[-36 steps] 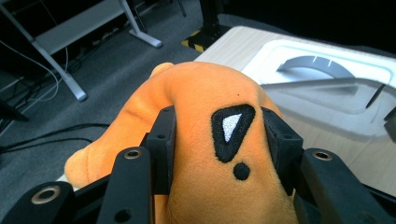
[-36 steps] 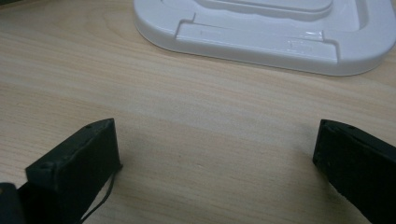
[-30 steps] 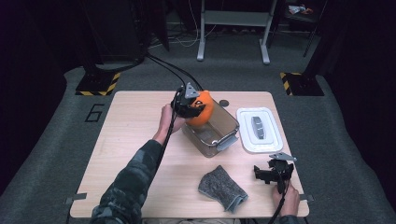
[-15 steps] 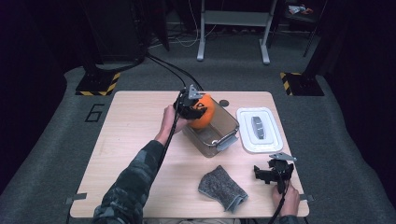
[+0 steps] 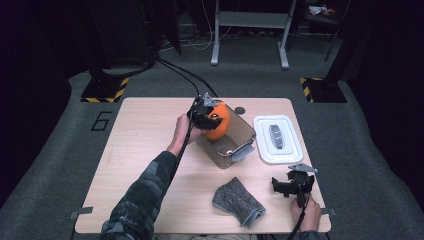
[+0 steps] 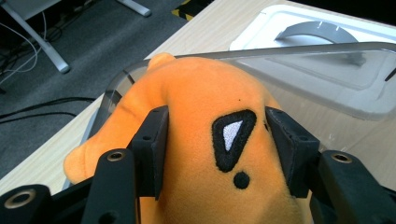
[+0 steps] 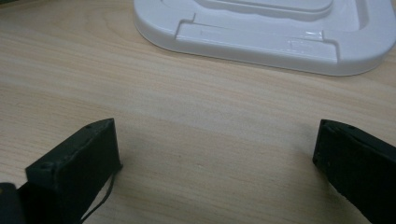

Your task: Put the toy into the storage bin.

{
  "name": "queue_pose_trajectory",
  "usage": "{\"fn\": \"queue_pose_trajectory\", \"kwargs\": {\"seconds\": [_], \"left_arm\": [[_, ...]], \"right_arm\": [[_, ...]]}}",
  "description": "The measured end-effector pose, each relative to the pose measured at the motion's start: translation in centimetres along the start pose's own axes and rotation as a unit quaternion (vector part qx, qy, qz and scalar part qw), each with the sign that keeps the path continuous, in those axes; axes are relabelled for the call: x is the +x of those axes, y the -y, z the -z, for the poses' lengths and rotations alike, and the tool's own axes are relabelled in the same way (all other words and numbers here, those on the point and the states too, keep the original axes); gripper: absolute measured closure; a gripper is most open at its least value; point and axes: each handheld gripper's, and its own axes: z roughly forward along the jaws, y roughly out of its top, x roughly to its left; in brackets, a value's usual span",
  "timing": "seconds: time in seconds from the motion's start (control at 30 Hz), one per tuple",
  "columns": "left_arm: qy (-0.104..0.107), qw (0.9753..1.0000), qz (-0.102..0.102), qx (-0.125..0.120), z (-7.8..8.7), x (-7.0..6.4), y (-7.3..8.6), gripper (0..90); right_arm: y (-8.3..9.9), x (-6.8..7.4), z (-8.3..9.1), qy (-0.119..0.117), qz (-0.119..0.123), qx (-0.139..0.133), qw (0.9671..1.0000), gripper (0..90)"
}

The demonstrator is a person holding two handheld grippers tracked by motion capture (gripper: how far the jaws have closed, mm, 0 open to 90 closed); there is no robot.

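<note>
Orange plush, a soft toy (image 6: 205, 154) with a black-stitched eye, is pinched between the jaws of the left gripper (image 5: 204, 113), which press into its sides in the left gripper view. A second ago the toy hung a little to the left of where it is now, above the near-left rim of the clear plastic box (image 5: 235, 142); since then the hand has carried it rightward and lower, so that its bulk now sits over the box's opening and seems partly below the rim. I judge that the toy is being put into the box and that letting go is close, though from the high view I cannot tell whether it touches the bottom yet.

Nothing else has shifted: the white lid (image 5: 278, 139) lies flat just right of the box, the grey cloth (image 5: 238, 201) lies near the front edge of the wooden table (image 5: 135, 165), and the right gripper (image 5: 290, 186) rests low at the front right corner, as it did a second ago.

The left gripper view gives what the high view cannot: the toy's face, the squeeze of the jaws, and the box wall behind it with the lid's grey handle beyond. The right gripper view shows its own jaws spread wide over bare wood, holding nothing, with the lid's near edge (image 7: 261, 37) ahead.
</note>
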Motion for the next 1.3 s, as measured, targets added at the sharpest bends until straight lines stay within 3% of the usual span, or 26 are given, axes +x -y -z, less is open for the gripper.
{"fn": "queue_pose_trajectory", "kwargs": {"seconds": [0.37,0.73,0.83,0.9,1.3], "left_arm": [[0.009,0.9998,0.010,0.015,-0.5,-0.2,0.3,44.6],[0.030,0.9981,0.025,0.047,-1.5,-0.1,0.6,33.8],[0.035,0.9980,0.032,0.042,-1.5,-0.1,0.6,30.3],[0.026,0.9985,0.036,0.032,-1.1,0.0,0.5,27.6],[0.028,0.9983,0.050,0.009,2.0,1.1,0.5,15.2]], "right_arm": [[0.0,0.0,0.0,0.000,-0.002,-0.001,1.0000,0.0],[0.0,0.0,0.0,0.000,0.000,0.000,1.0000,0.0],[0.0,0.0,0.0,0.000,0.000,0.000,1.0000,0.0],[0.0,0.0,0.0,0.000,-0.001,0.000,1.0000,0.0],[0.0,0.0,0.0,0.000,-0.002,0.000,1.0000,0.0]]}}
